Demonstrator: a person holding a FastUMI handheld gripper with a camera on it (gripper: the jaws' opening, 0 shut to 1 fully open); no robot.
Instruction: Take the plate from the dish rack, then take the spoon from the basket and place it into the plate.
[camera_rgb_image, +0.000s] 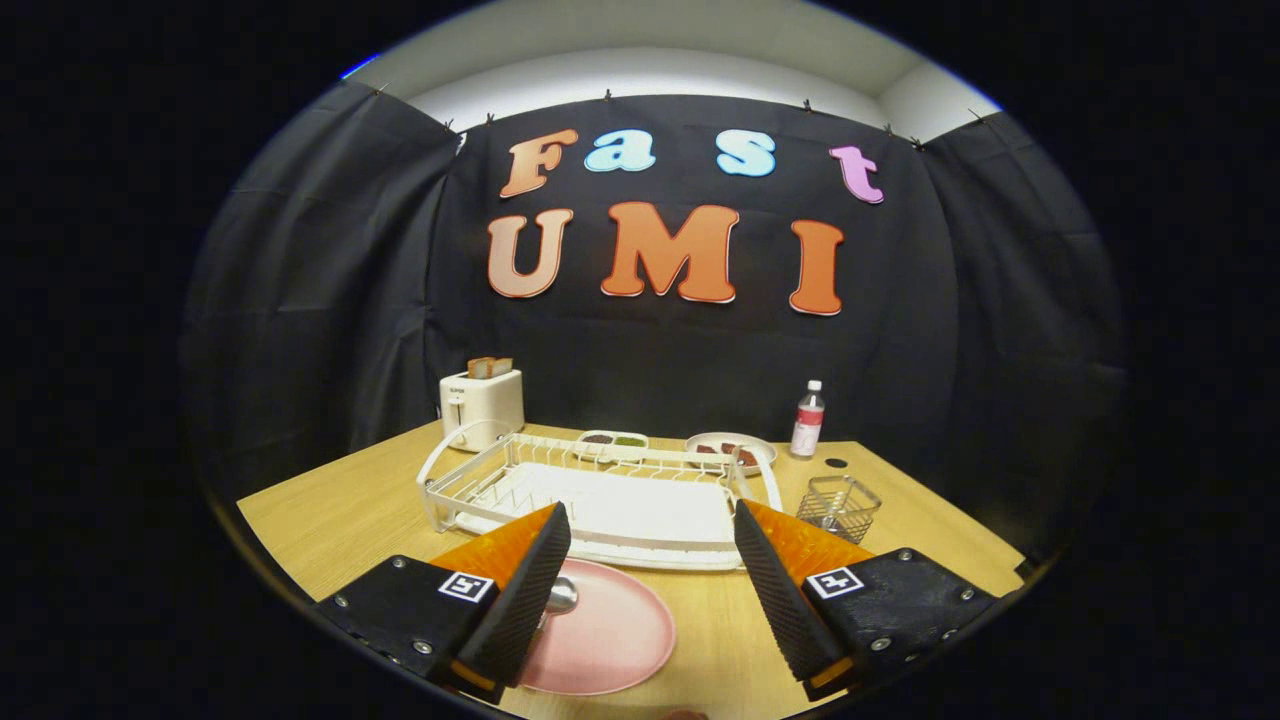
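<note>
A pink plate (607, 632) lies flat on the wooden table, just in front of the white dish rack (600, 495) and between my fingers. A metal spoon (560, 595) rests on the plate, its bowl showing beside my left finger (520, 590), the rest hidden behind that finger. My gripper (652, 545) hangs above the plate, open, with nothing between its fingers. The wire basket (839, 506) stands to the right of the rack, just beyond my right finger, and looks empty.
A white toaster (482, 407) with bread stands behind the rack on the left. A small divided dish (612, 442), a plate with food (730, 451) and a bottle (808, 420) stand along the back. A dark hole (836, 463) marks the table near the bottle.
</note>
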